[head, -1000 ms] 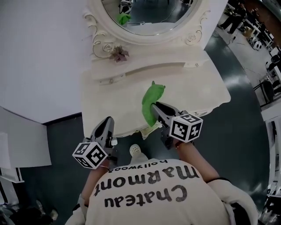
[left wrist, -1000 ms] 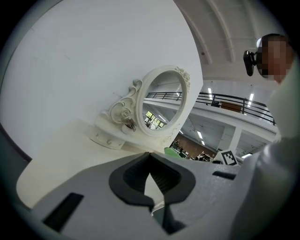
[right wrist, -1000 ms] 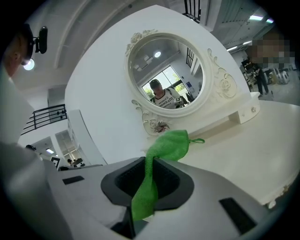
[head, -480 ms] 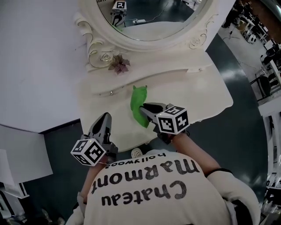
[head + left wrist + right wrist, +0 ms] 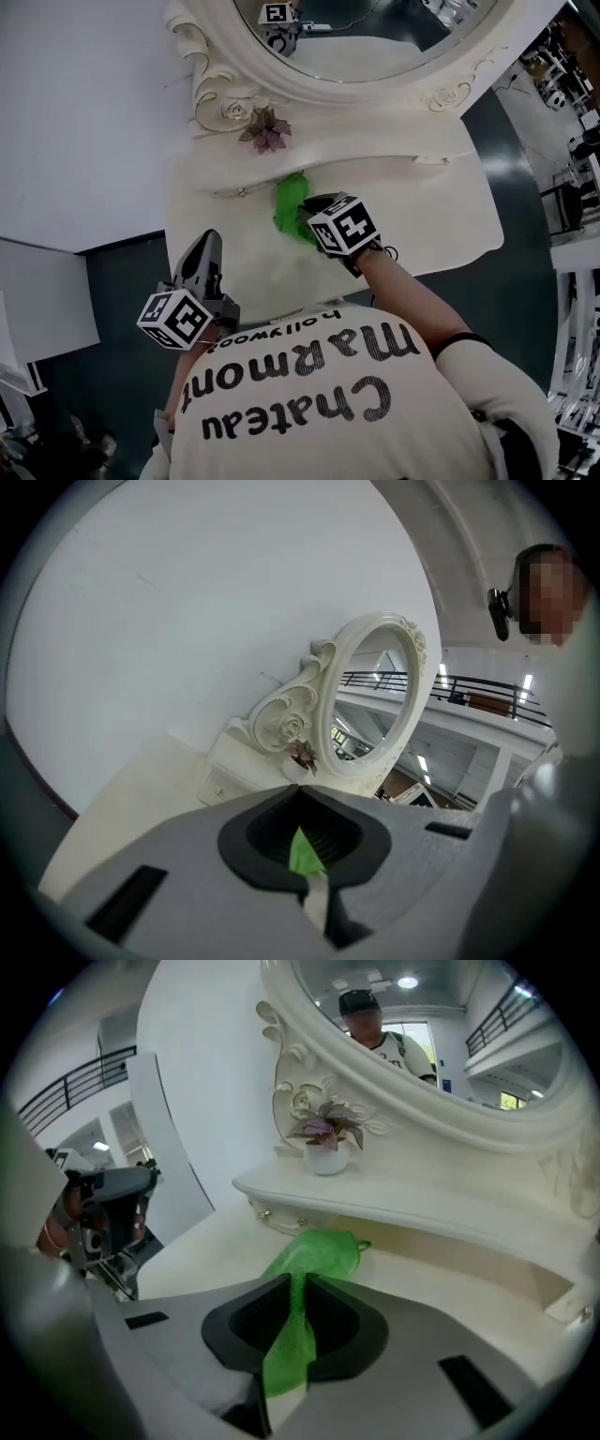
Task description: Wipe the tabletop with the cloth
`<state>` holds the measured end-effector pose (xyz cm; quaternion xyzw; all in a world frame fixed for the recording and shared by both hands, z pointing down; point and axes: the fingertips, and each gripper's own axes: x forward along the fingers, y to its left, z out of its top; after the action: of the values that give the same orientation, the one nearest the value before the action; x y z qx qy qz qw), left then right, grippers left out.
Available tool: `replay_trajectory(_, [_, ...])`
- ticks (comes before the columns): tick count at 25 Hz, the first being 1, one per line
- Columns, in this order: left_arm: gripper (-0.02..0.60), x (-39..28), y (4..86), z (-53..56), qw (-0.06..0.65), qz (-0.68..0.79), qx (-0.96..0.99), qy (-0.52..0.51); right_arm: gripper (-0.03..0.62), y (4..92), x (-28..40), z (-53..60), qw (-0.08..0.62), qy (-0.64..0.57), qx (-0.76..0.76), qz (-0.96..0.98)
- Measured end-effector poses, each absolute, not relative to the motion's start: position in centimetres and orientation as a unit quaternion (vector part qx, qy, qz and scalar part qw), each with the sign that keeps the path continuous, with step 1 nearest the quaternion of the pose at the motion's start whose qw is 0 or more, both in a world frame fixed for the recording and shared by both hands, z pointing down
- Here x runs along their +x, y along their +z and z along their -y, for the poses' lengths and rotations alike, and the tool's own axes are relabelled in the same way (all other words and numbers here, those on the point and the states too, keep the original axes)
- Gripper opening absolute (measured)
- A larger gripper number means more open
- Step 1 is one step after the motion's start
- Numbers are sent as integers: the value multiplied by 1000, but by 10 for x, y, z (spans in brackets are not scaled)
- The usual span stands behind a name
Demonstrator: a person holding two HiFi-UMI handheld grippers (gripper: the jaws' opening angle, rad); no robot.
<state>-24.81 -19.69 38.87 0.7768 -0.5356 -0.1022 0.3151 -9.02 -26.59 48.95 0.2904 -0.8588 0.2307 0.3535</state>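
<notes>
The green cloth lies bunched on the white tabletop, close under the raised back shelf. My right gripper is shut on its near end; in the right gripper view the cloth runs out from between the closed jaws of the right gripper and spreads toward the shelf. My left gripper hovers over the table's front left edge, jaws together and holding nothing. In the left gripper view the left gripper points at the mirror, with a sliver of green showing past its closed jaws.
An ornate oval mirror stands at the back of the table. A small potted plant sits on the back shelf just behind the cloth. A white wall is to the left and dark floor to the right.
My right gripper has pushed the cloth away from the front edge toward the back shelf and a little left. The left gripper has stayed by the front left edge.
</notes>
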Motion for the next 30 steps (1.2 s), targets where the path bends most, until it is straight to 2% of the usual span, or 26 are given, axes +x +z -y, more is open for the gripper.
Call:
replay_trajectory(3, [6, -251, 389, 198, 316, 556, 762, -107, 71, 500, -90, 284, 389, 217, 281, 850])
replay_trajectory(5, [7, -252, 390, 198, 318, 566, 753, -108, 80, 504, -94, 292, 388, 222, 271, 852])
replay_trajectory(6, [7, -252, 391, 198, 319, 572, 748, -108, 103, 503, -97, 293, 380, 228, 263, 857])
replay_trajectory(8, [6, -253, 393, 197, 321, 584, 738, -109, 212, 495, -107, 295, 345, 246, 244, 872])
replay_trajectory(11, [6, -250, 396, 194, 324, 594, 728, -109, 241, 479, -118, 300, 289, 229, 224, 902])
replay_trajectory(13, [7, -248, 397, 193, 326, 598, 724, -107, 247, 484, -125, 303, 302, 184, 209, 912])
replay_trajectory(16, [7, -247, 398, 190, 326, 607, 717, -106, 236, 516, -127, 297, 377, 136, 171, 900])
replay_trajectory(19, [6, -248, 399, 185, 327, 616, 709, -105, 193, 537, -125, 289, 428, 104, 148, 886])
replay_trajectory(24, [6, -242, 399, 185, 342, 614, 701, -121, 136, 539, -127, 296, 415, 162, 154, 882])
replay_trajectory(30, [6, -232, 394, 187, 342, 612, 704, -118, 132, 534, -134, 301, 423, 135, 160, 881])
